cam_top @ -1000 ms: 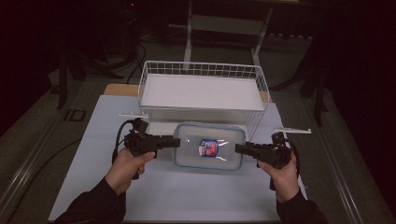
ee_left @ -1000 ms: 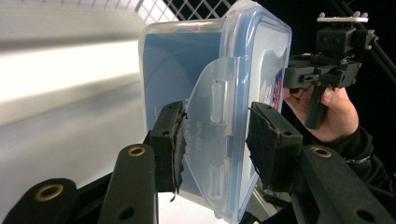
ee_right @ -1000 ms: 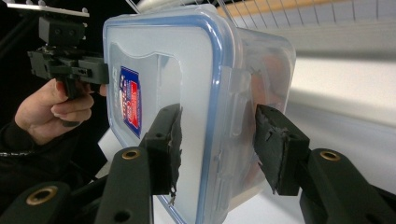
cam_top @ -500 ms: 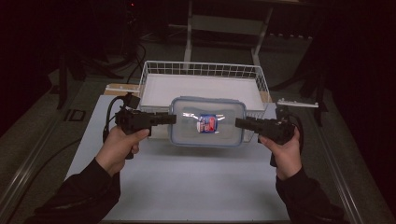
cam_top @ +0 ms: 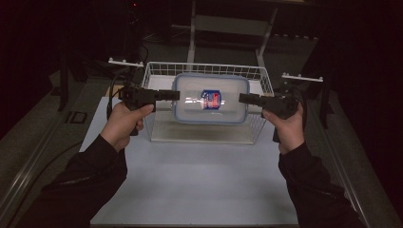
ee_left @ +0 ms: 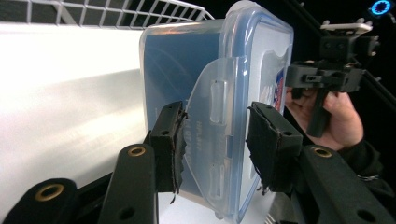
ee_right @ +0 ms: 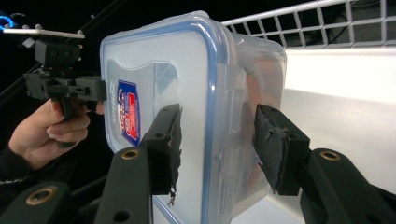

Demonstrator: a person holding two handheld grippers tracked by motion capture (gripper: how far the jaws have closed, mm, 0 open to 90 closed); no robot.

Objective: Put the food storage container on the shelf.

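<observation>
A clear plastic container with a blue-rimmed lid and a red and blue label hangs in the air, level, over the white wire basket. My left gripper is shut on its left end and my right gripper on its right end. In the left gripper view the two pads clamp the latch end of the container, with the left gripper astride it and the right gripper beyond. The right gripper view has the right gripper clamped across lid and wall of the container, the left gripper behind.
The basket stands at the far edge of the white table top. Dark floor surrounds the table, and a metal stand rises behind the basket. Both forearms in dark sleeves reach in from the near side.
Both grippers rose and moved away from the person with the container between them. It went from the table in front of the basket to a spot over the basket.
</observation>
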